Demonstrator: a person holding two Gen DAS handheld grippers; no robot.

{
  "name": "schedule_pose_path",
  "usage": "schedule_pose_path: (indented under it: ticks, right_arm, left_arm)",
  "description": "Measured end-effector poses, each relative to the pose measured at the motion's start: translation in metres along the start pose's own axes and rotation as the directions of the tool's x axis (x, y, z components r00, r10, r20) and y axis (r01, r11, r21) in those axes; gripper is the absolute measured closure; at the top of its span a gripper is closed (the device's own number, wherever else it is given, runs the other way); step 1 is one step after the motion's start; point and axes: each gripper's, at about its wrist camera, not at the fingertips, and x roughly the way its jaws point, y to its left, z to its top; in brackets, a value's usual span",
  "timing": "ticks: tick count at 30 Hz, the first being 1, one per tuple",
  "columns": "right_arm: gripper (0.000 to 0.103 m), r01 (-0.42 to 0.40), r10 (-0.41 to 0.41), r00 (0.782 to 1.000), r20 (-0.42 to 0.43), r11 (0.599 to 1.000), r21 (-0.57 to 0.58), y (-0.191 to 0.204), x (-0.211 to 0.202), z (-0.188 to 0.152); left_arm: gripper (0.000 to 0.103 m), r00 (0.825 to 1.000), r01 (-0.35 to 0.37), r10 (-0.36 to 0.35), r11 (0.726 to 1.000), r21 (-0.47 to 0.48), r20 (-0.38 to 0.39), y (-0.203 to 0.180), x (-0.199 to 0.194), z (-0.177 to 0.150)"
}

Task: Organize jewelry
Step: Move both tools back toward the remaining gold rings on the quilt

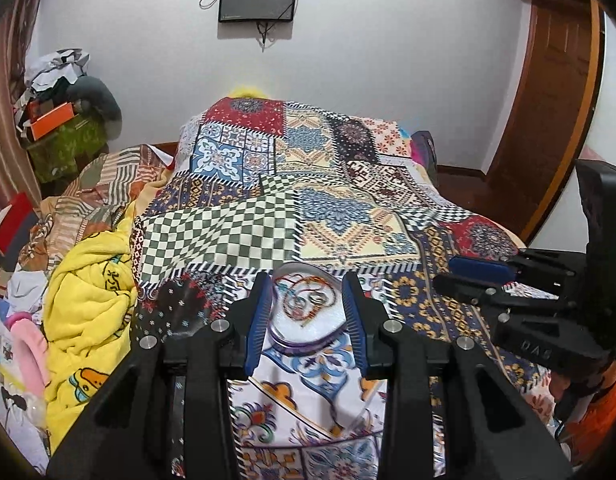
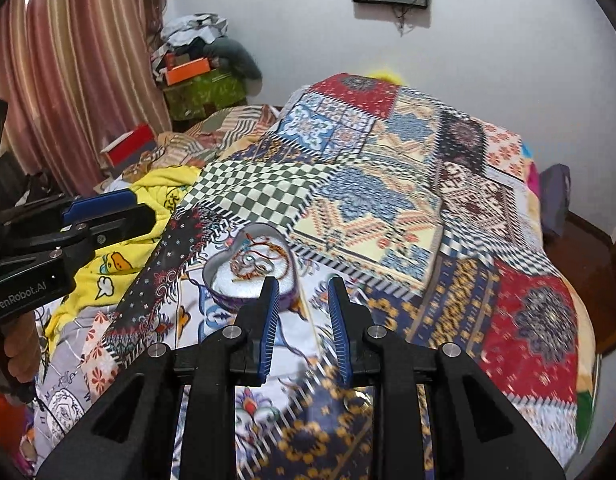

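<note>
Bracelets (image 1: 305,300) in heart tin (image 1: 308,342) — unheld

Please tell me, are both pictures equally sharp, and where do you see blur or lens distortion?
Left wrist view: mostly sharp; the heart-shaped tin and its tangled jewelry read clearly, though the fisheye bends the door frame. Right wrist view: softer, with motion blur smearing the patchwork bedcover toward the right and bottom; the curtain bows near the edge.
</note>
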Motion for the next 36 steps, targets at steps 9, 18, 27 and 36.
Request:
schedule_pose_path:
  ticks: [9, 18, 27, 36]
  right_arm:
    - [0.08, 0.046, -0.047, 0.999, 0.006, 0.996, 0.078, -0.031, -0.03, -0.028]
    - [0.074, 0.109, -0.101, 0.993, -0.061, 0.982, 0.153, -0.076, -0.041, -0.07]
    - [0.074, 0.089, -0.058, 0.986, -0.153, 0.976, 0.199, -0.097, -0.024, -0.103]
    - [0.075, 0.075, -0.042, 0.977, -0.209, 0.986, 0.15, -0.091, 0.012, -0.105]
  left_arm:
    - [0.066, 1.0, 0.011, -0.011, 0.999, 0.031, 0.003, -0.034, -0.015, -0.011]
    - [0.066, 0.995, 0.068, -0.065, 0.997, 0.033, -0.074, -0.067, 0.01, -0.028]
    - [0.066, 0.975, 0.109, -0.101, 0.994, 0.031, -0.2, -0.088, 0.051, -0.06]
    - [0.066, 0.951, 0.134, -0.124, 0.991, 0.016, -0.285, -0.09, 0.072, -0.087]
